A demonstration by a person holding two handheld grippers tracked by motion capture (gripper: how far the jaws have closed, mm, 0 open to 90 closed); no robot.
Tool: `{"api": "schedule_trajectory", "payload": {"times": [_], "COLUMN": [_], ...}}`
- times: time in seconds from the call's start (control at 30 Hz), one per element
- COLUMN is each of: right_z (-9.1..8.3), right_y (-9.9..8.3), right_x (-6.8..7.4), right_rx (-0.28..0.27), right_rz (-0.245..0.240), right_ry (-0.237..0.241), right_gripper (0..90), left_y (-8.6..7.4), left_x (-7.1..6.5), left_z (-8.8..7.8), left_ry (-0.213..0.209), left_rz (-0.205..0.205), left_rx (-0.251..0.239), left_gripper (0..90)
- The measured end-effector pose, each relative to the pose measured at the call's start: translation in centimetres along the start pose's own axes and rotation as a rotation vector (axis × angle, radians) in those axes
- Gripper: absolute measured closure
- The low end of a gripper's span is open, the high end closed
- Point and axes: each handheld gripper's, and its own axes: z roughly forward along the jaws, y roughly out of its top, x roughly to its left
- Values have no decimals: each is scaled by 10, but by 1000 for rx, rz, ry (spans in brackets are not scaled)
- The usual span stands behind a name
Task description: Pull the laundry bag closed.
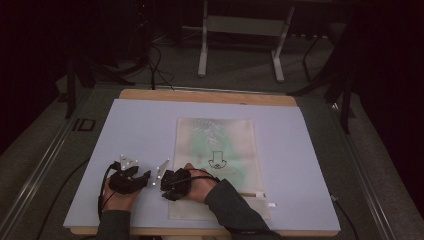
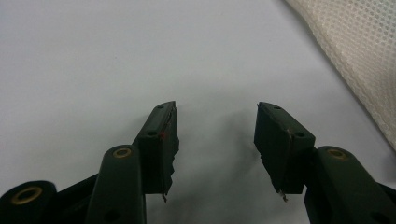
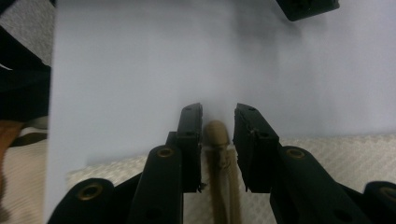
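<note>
On the pale blue mat [image 1: 130,125] that covers the table, seen from the high view, a flat mesh bag [image 1: 217,150] with a green garment showing through lies a little right of centre, its near end towards the person. The right gripper [image 1: 161,181] sits at the bag's near left corner, pointing left, and the left gripper [image 1: 145,177] rests on bare mat just beside it, to the left. From the left gripper view, its jaws stand wide apart over smooth mat with nothing between them, and the bag's white honeycomb mesh [image 2: 359,56] crosses the far right corner. From the right gripper view, the jaws stand narrow on either side of a tan zip pull [image 3: 218,135], a rounded tab on a narrow strip running along the bag's edge; a slim gap seems to remain on each side, so the pads do not look pressed on it yet. The step in hand looks like taking hold of the zip pull. The next move calls for closing the last bit squarely on that small, slippery tab, then drawing it along the edge, while the other gripper pins the soft mesh so it does not bunch.
</note>
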Motion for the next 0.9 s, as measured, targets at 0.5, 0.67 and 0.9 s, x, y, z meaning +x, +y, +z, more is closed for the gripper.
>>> {"api": "schedule_trajectory", "payload": {"times": [0.5, 0.67, 0.9], "right_z": [-1, -15, -26], "right_y": [6, 1, -17], "right_x": [0, -1, -1], "right_rx": [-9, -52, -83], "right_rz": [-33, -31, -16], "right_ry": [-7, -6, -8], "right_gripper": [806, 807, 808], "left_y": [0, 0, 0], "left_x": [-1, -2, -5], "left_z": [0, -1, -2], "left_ry": [-3, -2, -14], "left_rz": [4, 6, 14], "left_rx": [-1, -5, -12], "left_gripper": [487, 489, 503]}}
